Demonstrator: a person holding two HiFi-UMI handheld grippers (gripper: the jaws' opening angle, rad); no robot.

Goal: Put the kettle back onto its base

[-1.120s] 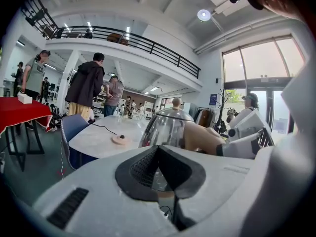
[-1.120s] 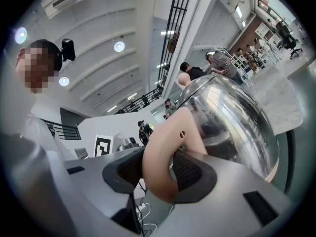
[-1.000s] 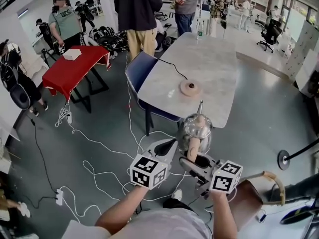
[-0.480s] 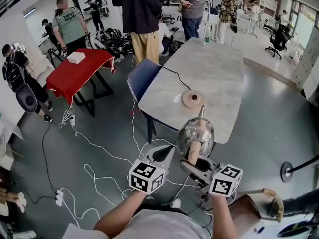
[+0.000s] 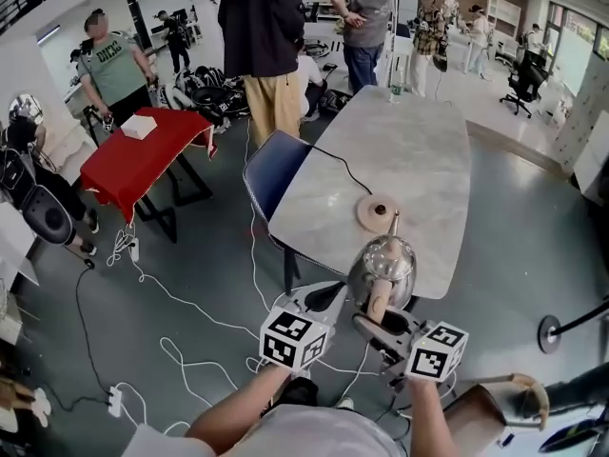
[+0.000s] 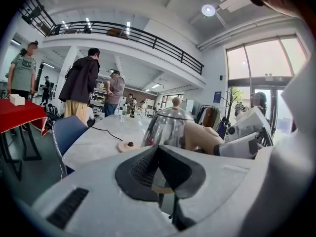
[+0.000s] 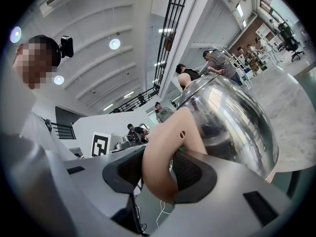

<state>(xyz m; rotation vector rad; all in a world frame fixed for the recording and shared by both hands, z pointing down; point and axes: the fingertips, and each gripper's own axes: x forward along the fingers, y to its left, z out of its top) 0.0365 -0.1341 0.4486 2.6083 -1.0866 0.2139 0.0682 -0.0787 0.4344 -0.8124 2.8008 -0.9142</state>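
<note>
A shiny steel kettle (image 5: 383, 263) with a beige handle (image 5: 377, 300) hangs in the air just off the near edge of the grey marble table (image 5: 419, 150). My right gripper (image 5: 375, 320) is shut on that handle, whose curve is pinched between the black pads (image 7: 195, 171). The round beige base (image 5: 379, 213) lies on the table just beyond the kettle's spout, with a black cord running off it. My left gripper (image 5: 322, 298) is held left of the kettle, shut and holding nothing. From the left gripper view, the kettle (image 6: 168, 127) and base (image 6: 129, 145) are ahead.
A blue chair (image 5: 271, 160) stands at the table's left side. White cables (image 5: 190, 331) and a power strip (image 5: 115, 400) trail over the floor. A red-covered table (image 5: 143, 150) stands further left. Several people stand at the back, and a bottle (image 5: 394, 90) sits at the table's far end.
The kettle has been carried forward in my right gripper towards the table, so its spout now almost reaches the base. The left gripper moved along beside it.
</note>
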